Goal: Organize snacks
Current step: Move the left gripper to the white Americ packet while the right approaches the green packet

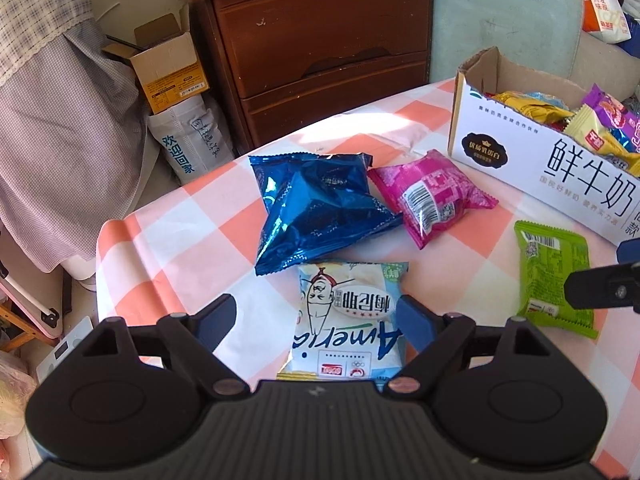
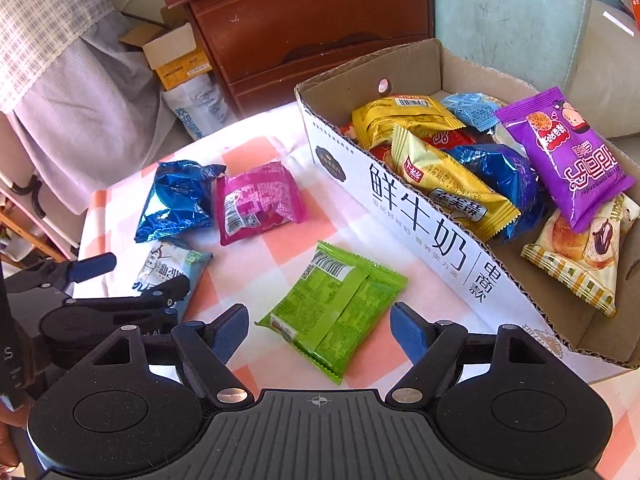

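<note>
Four packets loose: your box point(image 2: 420, 216) is nearly full.
Left tool point(image 1: 316, 320): apart, straddling white packet point(image 1: 348, 320).
Right tool point(image 2: 318, 330): apart, straddling green packet point(image 2: 336, 308).
Risk: slick wrappers may slip.

Left hand-held gripper point(image 1: 316, 320) and right hand-held gripper point(image 2: 320, 332) angled downward, jaws apart

A crinkled, glossy foil-like blue packet point(image 1: 320, 208) and smooth plastic green packet point(image 2: 336, 312) lie on a matt checked cloth surface point(image 1: 168, 248), beside a matt corrugated cardboard box point(image 2: 420, 216) and a polished wooden cabinet point(image 1: 320, 40).
</note>
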A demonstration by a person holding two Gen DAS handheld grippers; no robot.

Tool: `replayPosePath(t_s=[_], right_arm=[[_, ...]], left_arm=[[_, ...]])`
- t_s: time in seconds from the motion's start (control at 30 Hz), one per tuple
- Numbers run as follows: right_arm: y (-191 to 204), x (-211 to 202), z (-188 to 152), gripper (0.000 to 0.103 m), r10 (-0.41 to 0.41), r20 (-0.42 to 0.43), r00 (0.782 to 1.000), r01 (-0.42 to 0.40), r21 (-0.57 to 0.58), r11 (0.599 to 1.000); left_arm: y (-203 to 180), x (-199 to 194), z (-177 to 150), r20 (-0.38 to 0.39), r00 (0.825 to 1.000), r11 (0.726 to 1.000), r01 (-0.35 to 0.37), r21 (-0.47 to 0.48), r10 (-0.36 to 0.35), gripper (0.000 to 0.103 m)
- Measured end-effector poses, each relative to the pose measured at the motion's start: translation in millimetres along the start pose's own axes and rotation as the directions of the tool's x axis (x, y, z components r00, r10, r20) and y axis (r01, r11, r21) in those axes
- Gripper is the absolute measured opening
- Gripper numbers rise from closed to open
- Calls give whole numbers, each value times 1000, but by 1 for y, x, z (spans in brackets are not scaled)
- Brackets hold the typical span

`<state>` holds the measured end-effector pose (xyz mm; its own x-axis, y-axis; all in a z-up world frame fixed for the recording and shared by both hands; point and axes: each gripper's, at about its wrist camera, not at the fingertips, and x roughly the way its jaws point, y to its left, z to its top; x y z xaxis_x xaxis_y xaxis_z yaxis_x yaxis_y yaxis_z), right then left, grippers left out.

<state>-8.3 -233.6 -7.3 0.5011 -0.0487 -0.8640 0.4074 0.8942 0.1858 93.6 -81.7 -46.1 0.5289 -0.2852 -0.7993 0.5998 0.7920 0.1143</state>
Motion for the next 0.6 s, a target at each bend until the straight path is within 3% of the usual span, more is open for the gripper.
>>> replayPosePath(t_s=[0.33,0.5,0.6], right_arm=[[6,29,0,79,-83,-12,996,84,17,996],[10,38,0,78,-121,13,993,121,-17,993],[12,41,-1,75,-119,23,993,120,-38,992]], left_arm=[[-9,3,-6,-4,1000,996,26,84,-26,85],[-5,5,-7,-4,999,997,42,62,-42,85],[-4,4,-7,-7,998,997,57,53,-57,78]])
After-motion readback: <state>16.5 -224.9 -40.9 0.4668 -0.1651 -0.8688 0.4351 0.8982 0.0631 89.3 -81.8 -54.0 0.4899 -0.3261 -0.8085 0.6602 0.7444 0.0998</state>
